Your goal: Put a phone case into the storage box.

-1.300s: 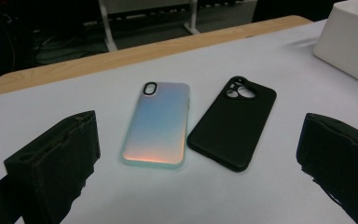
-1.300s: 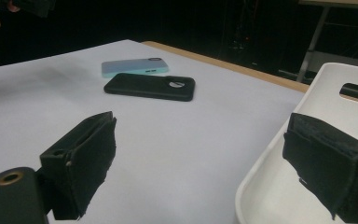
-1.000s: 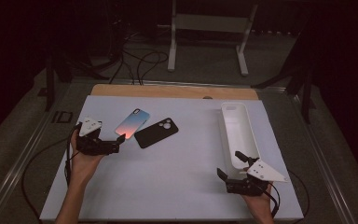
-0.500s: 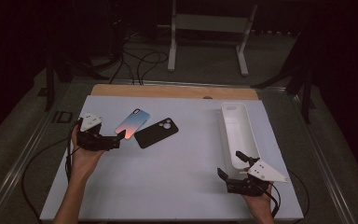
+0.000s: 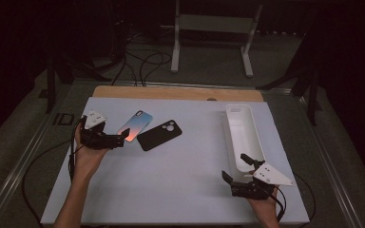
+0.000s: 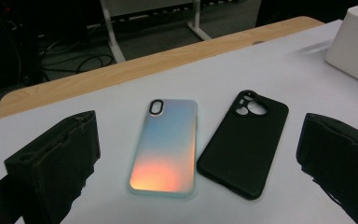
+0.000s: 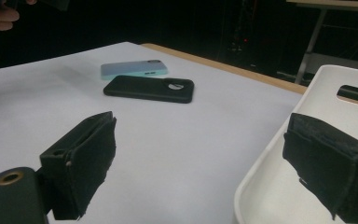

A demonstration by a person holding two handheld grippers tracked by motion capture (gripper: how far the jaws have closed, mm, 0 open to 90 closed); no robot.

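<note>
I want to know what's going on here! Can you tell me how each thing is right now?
Left gripper: open, at the colourful case.
Right gripper: open, beside the tray.
Colourful case: flat, back up.
Black case: flat, back up, touching the colourful one.
Tray: upright, empty.

Table (image 5: 171, 190): two phone cases (image 5: 135, 126), tray (image 5: 243, 135).

Two phone cases (image 5: 148, 130) left of tray (image 5: 244, 135)

high view looks down from above; both gripper views sit low, sharing the black phone case (image 6: 245, 142).
</note>
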